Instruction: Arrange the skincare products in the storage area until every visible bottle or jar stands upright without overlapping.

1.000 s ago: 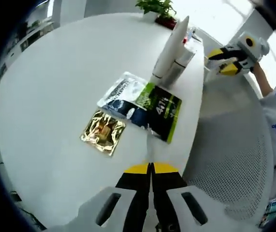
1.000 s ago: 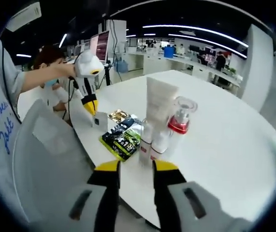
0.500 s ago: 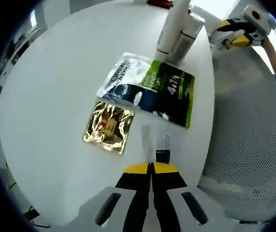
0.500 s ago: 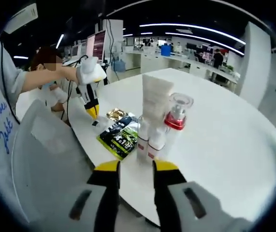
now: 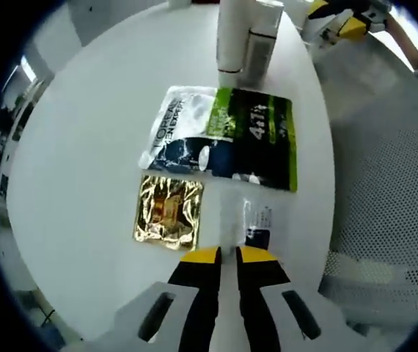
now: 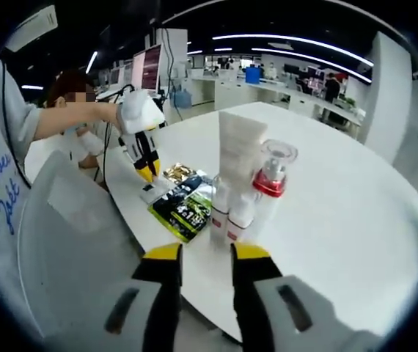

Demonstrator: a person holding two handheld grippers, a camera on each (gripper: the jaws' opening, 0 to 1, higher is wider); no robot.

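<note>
On my round white counter [image 5: 84,147] the standing part of the job looks done. The tall white tube [image 6: 240,165], the clear-capped pump bottle with the red collar [image 6: 271,183] and the small white bottles [image 6: 227,216] at their feet all stand upright in one tight cluster, touching or nearly so; from the right gripper view I cannot tell whether any leans on its neighbour.

What is left, as I judge it, lies flat. The dark and green sachet pack [image 5: 227,139] lies in front of the cluster. The gold foil sachet [image 5: 166,209] lies just beside its near edge, close to touching it. A small white sample sachet [image 5: 257,224] lies near the counter edge, a little apart from both (these are packets, not bottles or jars, so they may only need separating, not standing).

My left gripper [image 5: 227,258] hangs low over the small sachet, its jaws parted by only a thin slit and holding nothing; the sachet sits just ahead of the tips. My right gripper [image 6: 202,253] waits off the counter edge, facing the upright cluster, jaws open by a moderate gap and empty.

I would put the task well along, with the flat packets the open question.
</note>
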